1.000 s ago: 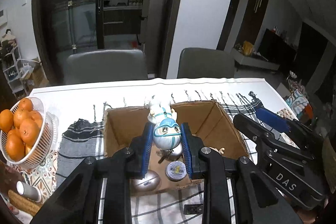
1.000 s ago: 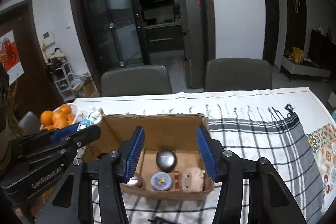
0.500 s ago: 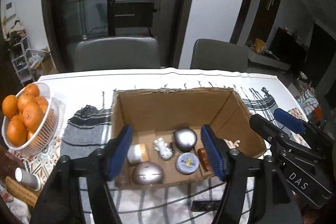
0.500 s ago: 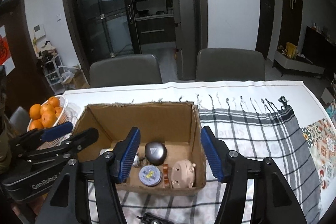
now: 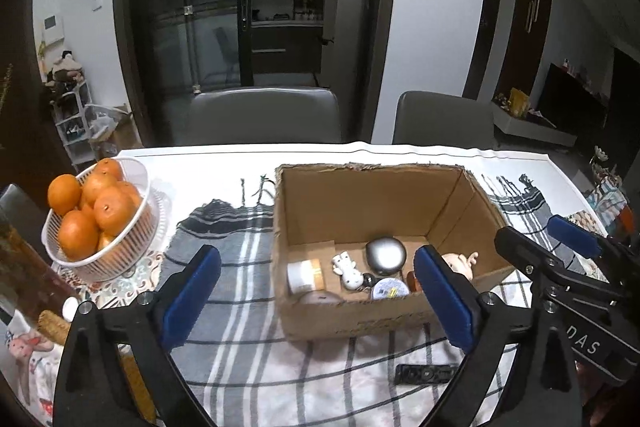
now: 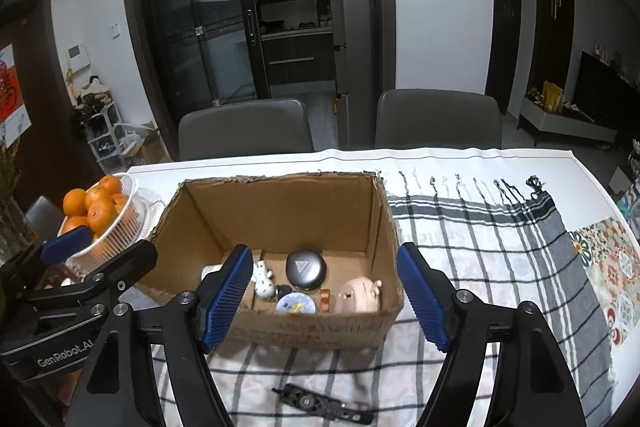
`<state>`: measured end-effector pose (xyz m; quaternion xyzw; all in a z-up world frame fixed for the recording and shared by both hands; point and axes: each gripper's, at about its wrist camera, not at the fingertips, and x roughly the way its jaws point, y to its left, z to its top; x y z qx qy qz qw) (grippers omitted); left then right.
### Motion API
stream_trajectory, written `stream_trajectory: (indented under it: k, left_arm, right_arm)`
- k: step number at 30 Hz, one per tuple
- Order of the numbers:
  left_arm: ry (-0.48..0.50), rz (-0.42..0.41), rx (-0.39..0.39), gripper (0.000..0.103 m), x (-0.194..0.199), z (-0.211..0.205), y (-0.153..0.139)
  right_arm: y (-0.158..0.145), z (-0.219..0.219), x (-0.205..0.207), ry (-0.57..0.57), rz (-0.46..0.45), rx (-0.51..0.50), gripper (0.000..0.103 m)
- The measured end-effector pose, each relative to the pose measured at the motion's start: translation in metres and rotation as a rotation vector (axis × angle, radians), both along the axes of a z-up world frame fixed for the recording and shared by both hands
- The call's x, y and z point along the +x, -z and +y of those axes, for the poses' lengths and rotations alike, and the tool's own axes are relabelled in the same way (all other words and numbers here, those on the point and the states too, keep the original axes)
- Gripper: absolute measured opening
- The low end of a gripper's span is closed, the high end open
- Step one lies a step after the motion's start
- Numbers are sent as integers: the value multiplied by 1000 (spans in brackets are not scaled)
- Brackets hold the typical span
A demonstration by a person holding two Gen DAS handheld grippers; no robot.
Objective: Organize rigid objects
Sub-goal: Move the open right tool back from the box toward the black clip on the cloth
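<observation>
From the left wrist, the left gripper hangs before the box, its jaws opening with nothing gripped; the figurine lies inside beside a grey pod. From the right wrist, the right gripper also has opening, empty jaws, with the box on the cloth.

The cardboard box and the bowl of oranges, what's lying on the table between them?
Only the striped cloth lies between the cardboard box and the bowl of oranges, in the left wrist view.
</observation>
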<state>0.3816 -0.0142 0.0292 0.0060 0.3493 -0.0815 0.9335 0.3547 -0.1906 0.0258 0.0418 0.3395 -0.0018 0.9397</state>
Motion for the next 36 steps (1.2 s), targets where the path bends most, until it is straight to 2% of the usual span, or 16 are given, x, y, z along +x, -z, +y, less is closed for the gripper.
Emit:
stream_trajectory:
  k: [7, 19, 36]
  left_arm:
    - [-43, -11, 19, 103, -21, 12, 6]
    - [-101, 39, 40, 103, -48, 35, 32]
    - [-111, 118, 107, 103, -74, 36, 83]
  right_arm:
    - [5, 8, -15, 9, 13, -16, 83]
    - [21, 22, -38, 15, 58, -54, 84]
    - [77, 25, -56, 4, 177, -22, 91]
